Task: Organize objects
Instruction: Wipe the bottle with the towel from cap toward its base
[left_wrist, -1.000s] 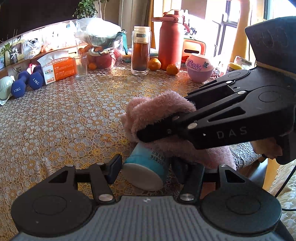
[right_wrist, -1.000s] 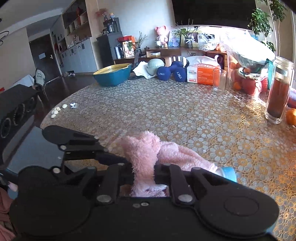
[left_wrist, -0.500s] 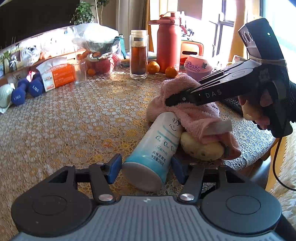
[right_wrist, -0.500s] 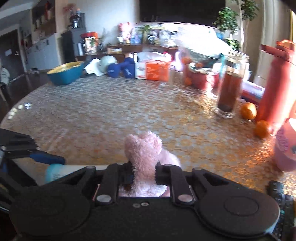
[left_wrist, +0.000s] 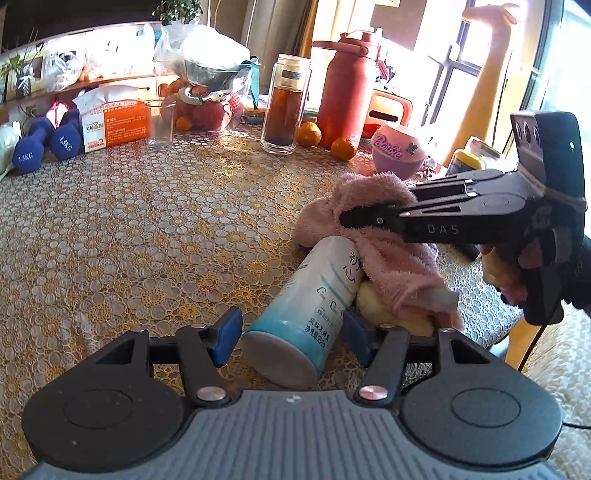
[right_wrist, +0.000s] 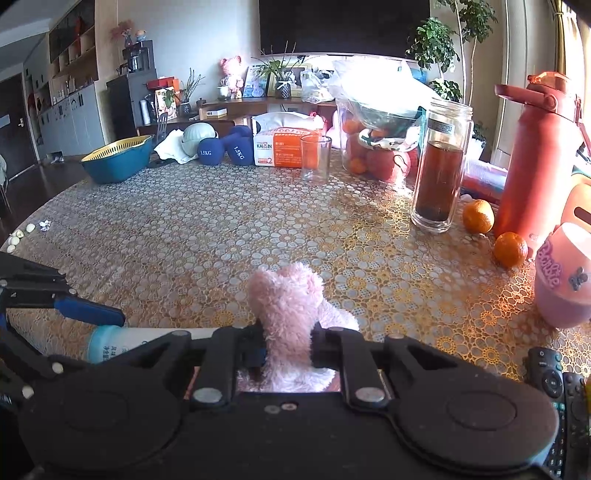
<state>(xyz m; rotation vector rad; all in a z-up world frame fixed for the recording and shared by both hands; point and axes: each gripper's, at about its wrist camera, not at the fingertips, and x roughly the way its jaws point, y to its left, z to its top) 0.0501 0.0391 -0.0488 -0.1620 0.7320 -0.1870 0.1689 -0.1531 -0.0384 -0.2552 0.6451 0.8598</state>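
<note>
A white and teal bottle (left_wrist: 317, 288) lies on its side on the lace-covered table (left_wrist: 147, 229), its base towards me. My left gripper (left_wrist: 291, 332) is shut on it, a blue pad at each side. My right gripper (right_wrist: 288, 345) is shut on a fluffy pink cloth (right_wrist: 288, 299). In the left wrist view that right gripper (left_wrist: 347, 219) comes in from the right in a person's hand. It pinches the pink cloth (left_wrist: 369, 192) above the bottle's far end. The cloth drapes over a yellowish lump (left_wrist: 388, 310) beside the bottle.
At the back stand a glass tea bottle (left_wrist: 284, 107), a red flask (left_wrist: 345, 92), tangerines (left_wrist: 343, 148), a pink cup (left_wrist: 399, 155), a drinking glass (left_wrist: 159, 123), a tissue box (left_wrist: 114, 122) and dumbbells (left_wrist: 44, 140). A blue basket (right_wrist: 118, 162) sits far left, a remote (right_wrist: 554, 380) near right.
My right gripper has drawn the pink cloth to the right, off the bottle. The bottle's length and the yellowish lump have come into sight. My left gripper has stayed on the bottle.
</note>
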